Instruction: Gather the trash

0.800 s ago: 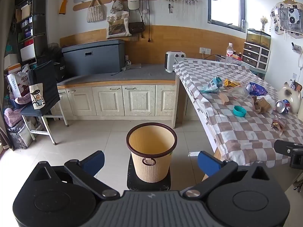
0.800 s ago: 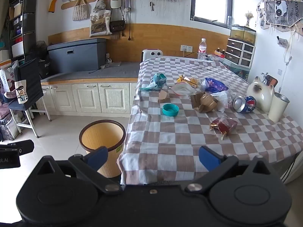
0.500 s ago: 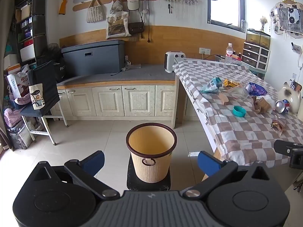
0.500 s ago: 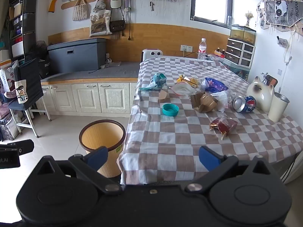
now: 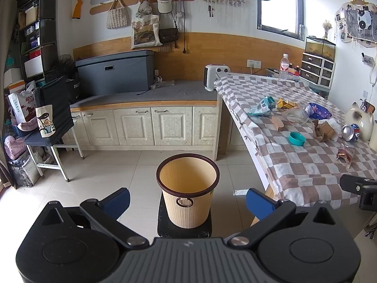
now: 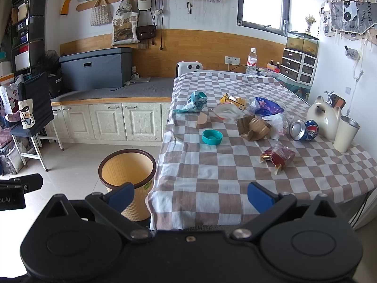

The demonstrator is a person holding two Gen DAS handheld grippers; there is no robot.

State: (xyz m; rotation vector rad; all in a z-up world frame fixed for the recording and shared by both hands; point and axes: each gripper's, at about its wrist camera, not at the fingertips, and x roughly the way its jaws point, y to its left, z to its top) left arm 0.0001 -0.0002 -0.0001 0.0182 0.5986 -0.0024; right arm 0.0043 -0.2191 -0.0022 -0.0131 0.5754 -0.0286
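A long table (image 6: pixel 212 169) under a brown-and-white checked cloth carries the trash, clustered toward its far half. On the floor just beside the table's left edge stands a beige ribbed wastebasket (image 5: pixel 187 188) with a dark rim, on a black mat; what shows of its inside is bare. Among the litter, a crumpled brown paper bag (image 6: pixel 254 127) lies near a white plastic bag (image 6: pixel 278 122), with a dented soda can (image 6: pixel 304 130) on its side to the right. A red snack wrapper (image 6: pixel 278 156) sits nearer the front edge, a teal lid (image 6: pixel 212 137) lies open side up. A white cup (image 6: pixel 346 133) stands upright at the right edge. The left gripper (image 5: pixel 187 201) and right gripper (image 6: pixel 190 197) both stand spread wide, holding nothing.
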